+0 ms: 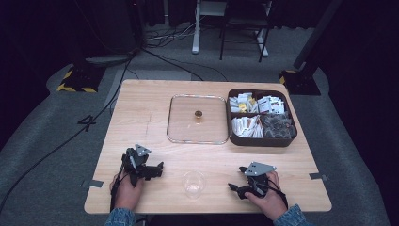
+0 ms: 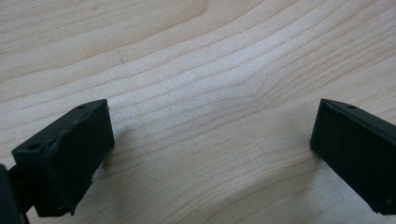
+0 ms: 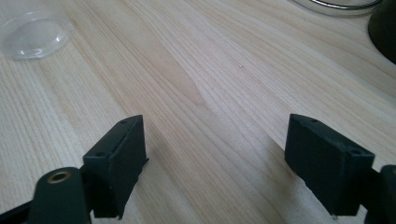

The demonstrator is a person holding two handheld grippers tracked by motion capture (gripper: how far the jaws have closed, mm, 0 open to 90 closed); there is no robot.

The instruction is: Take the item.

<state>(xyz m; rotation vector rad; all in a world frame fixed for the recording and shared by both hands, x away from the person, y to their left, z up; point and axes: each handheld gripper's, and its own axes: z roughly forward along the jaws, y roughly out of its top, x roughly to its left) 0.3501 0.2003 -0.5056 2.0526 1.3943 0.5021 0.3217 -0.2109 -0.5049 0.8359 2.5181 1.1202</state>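
Note:
A clear plastic cup (image 1: 194, 184) stands near the table's front edge, between my two hands; its base shows at the top left of the right gripper view (image 3: 32, 35). My left gripper (image 1: 151, 170) rests on the wood to the cup's left, jaws wide apart over bare table (image 2: 212, 130). My right gripper (image 1: 237, 182) lies to the cup's right, also open with nothing between its jaws (image 3: 215, 149). Farther back sit a glass lid (image 1: 197, 119) with a small brown knob and a dark compartment box (image 1: 261, 118) holding packets.
The wooden table (image 1: 141, 113) has bare room at its left half and between lid and cup. Cables run over the grey floor at the left. A table frame and stand bases sit beyond the far edge.

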